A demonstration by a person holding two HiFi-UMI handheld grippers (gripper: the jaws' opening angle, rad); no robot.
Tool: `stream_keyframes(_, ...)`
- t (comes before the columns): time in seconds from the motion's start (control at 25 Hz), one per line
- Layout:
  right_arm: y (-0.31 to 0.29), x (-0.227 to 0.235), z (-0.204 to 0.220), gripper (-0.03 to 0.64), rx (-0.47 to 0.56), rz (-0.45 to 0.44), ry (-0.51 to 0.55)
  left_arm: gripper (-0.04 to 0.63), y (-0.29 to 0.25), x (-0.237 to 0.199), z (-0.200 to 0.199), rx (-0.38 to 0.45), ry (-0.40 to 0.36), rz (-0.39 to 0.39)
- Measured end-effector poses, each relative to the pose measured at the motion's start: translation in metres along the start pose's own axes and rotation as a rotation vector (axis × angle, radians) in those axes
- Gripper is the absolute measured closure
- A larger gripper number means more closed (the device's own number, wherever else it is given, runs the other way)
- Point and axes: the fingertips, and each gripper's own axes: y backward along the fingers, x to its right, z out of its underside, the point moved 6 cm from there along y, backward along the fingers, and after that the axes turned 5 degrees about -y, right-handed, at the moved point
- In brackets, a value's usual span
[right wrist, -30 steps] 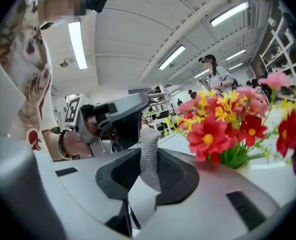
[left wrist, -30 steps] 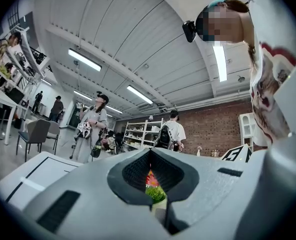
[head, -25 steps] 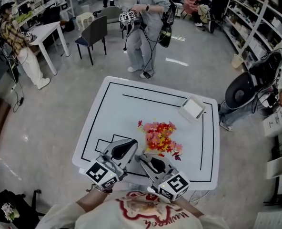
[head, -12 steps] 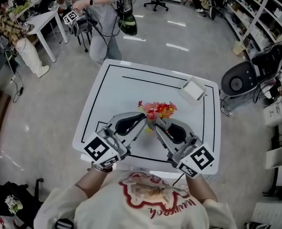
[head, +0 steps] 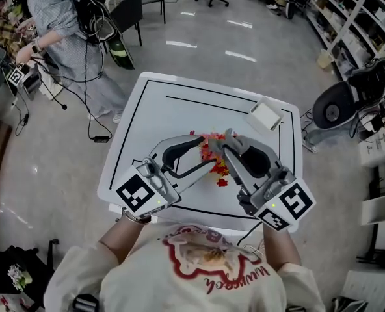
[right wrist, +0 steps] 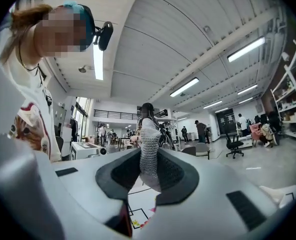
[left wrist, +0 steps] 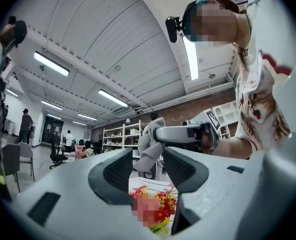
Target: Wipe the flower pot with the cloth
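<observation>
Left gripper (head: 207, 153) jaws just opening, released, flower pot (head: 220, 171) at their tips, right gripper (head: 231, 143) clamping grey cloth (right wrist: 148, 156), white table (head: 173, 116) below

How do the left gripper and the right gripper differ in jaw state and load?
The left gripper has its jaws apart, having just been opening, and grips nothing; the right gripper is shut on the grey cloth. The flowers show low in the left gripper's gap; the grey cloth fills the right gripper's. Both hang over the white table.
</observation>
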Motion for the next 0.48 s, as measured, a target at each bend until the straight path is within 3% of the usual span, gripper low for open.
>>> stream_keyframes(0.12,-0.004,0.001,-0.006,0.543,-0.03,-0.031,-0.002,0.393,-0.01,-0.001,-0.001,-0.018,-0.042,0.022)
stream_keyframes(0.48,-0.019,-0.012,-0.01,0.543,-0.137,-0.109,-0.006,0.388,-0.021,0.0,-0.015,0.003,-0.13,0.071)
